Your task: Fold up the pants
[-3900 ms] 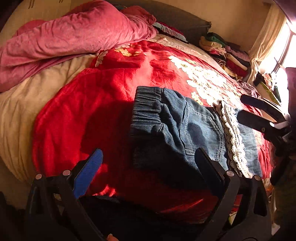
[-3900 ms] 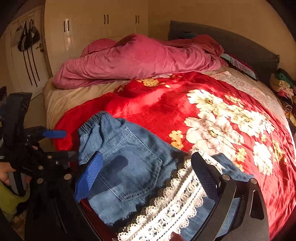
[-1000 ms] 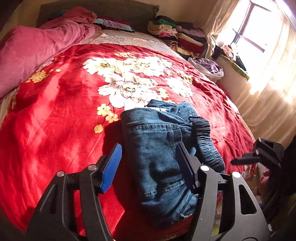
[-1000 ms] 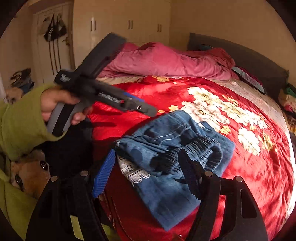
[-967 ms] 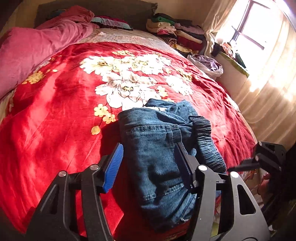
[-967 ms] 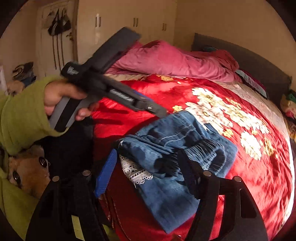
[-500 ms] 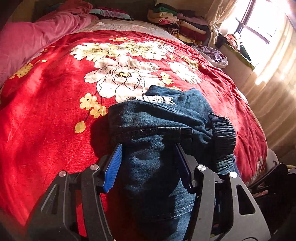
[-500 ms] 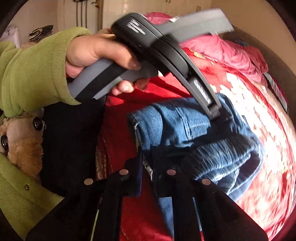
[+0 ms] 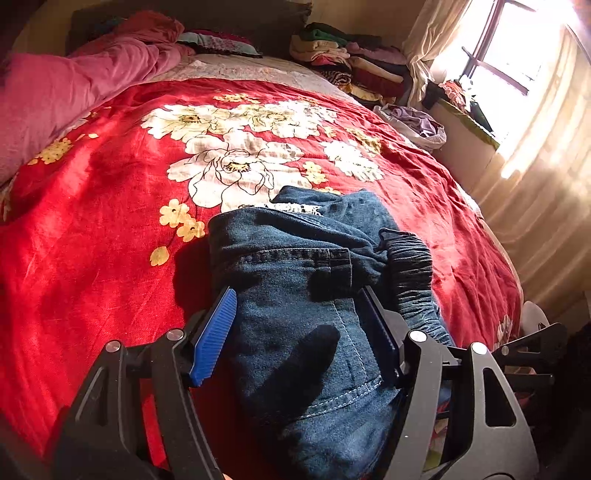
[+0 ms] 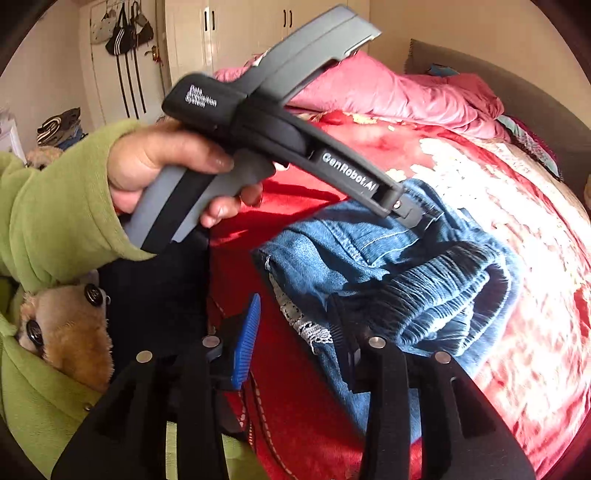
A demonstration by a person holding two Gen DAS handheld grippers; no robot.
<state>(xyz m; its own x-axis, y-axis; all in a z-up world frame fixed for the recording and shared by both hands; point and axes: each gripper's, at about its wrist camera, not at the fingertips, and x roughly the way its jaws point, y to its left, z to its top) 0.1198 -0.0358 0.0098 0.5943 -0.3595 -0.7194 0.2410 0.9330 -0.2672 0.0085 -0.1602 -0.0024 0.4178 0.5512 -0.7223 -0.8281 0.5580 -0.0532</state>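
Observation:
Blue jeans (image 9: 295,266), folded into a thick bundle, lie near the front edge of the red flowered bedspread (image 9: 110,240). My left gripper (image 9: 295,332) straddles the bundle's near end. Its jaws are opening, with denim between the blue pad (image 9: 216,332) and the black finger (image 9: 376,332). From the right wrist view, a hand in a green sleeve (image 10: 55,206) holds that left gripper (image 10: 406,210), tip down on the jeans (image 10: 424,266). My right gripper (image 10: 295,339) is at the bundle's near corner. Its jaws are opening beside the white lace trim (image 10: 306,325), not pressing it.
A pink duvet (image 9: 66,88) lies at the head of the bed. Stacked folded clothes (image 9: 343,55) sit in the far corner by a bright window (image 9: 517,55) and curtain. A wardrobe (image 10: 229,33) and hanging bags (image 10: 122,33) stand behind. A brown furry thing with buttons (image 10: 62,332) is near the sleeve.
Half a second ago my right gripper was shut on the jeans' near edge; now its jaws stand apart. My left gripper's jaws have widened a little around the bundle.

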